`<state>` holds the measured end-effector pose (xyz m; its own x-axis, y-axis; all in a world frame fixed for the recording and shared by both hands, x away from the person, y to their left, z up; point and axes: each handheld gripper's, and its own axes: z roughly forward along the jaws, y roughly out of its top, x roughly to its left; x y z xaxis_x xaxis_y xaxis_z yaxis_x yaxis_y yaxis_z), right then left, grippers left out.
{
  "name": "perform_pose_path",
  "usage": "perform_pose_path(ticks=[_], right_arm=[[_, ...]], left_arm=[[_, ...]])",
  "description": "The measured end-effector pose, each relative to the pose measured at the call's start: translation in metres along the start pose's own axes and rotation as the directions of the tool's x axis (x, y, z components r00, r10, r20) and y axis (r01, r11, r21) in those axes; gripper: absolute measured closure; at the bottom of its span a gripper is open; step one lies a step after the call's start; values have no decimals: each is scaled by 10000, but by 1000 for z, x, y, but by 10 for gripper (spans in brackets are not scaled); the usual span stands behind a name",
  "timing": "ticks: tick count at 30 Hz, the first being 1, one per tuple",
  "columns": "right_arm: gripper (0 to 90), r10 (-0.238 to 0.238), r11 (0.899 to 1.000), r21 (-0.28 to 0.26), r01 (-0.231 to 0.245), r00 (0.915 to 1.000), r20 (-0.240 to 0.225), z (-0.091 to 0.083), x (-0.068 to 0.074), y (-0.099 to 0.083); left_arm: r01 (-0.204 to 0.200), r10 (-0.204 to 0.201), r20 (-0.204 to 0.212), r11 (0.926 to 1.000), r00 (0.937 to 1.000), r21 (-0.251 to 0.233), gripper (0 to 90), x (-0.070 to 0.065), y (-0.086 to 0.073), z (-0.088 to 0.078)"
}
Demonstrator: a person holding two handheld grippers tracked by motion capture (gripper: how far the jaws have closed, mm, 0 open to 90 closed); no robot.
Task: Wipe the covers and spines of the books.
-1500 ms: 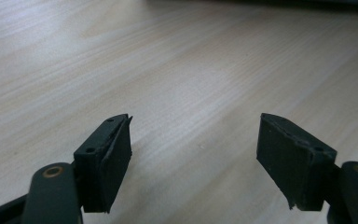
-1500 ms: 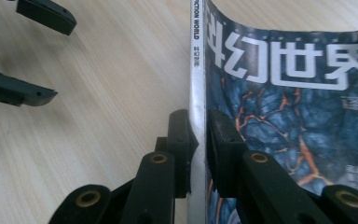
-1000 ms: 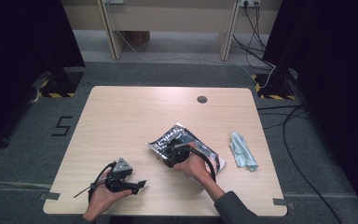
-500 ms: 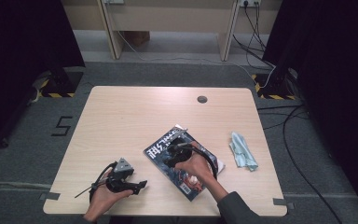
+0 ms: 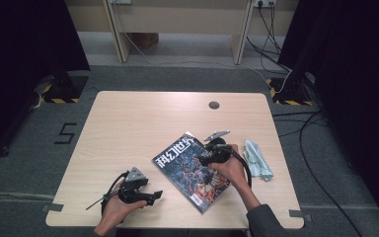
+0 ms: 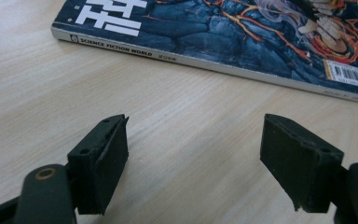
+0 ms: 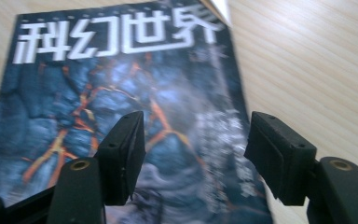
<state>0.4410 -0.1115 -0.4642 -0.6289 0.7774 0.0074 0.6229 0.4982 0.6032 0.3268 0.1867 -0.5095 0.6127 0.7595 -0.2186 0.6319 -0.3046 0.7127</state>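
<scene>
- The magazine (image 5: 193,171) lies shut and flat, cover up, on the near right part of the table (image 5: 143,118), turned askew to its edges.
- The right gripper (image 5: 203,157) hangs over the cover's far end; its jaws have just been opening, nothing between them, likely a release.
- The left gripper (image 5: 154,195) rests near the spine, jaws wide and empty, probably waiting.
- A pale cloth (image 5: 257,159) lies apart, right of the magazine.
</scene>
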Motion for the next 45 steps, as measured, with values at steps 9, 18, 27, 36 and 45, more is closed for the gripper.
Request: perform_pose_path(ticks=[9,18,27,36,45], right_arm=[[332,496,9987,-91,-496,9988,-37,3,-23,-22],[276,591,9983,13,-591,9982,-80,-2,-31,-39],[283,563,9982,221,-550,9961,-679,1,-17,-49],[266,-45,9980,629,84,9981,-617,-9,2,-56],[264,-197,9981,571,242,9968,-779,-15,19,-65]], left_arm=[[-82,81,314,10000,9995,24,212,-15,7,17],[-39,41,599,10000,9982,-41,229,-26,17,32],[212,-206,820,9997,9964,-73,214,-23,28,42],[443,-442,73,9989,9990,-182,224,-6,40,49],[291,-296,-481,9995,9984,-110,244,10,56,59]])
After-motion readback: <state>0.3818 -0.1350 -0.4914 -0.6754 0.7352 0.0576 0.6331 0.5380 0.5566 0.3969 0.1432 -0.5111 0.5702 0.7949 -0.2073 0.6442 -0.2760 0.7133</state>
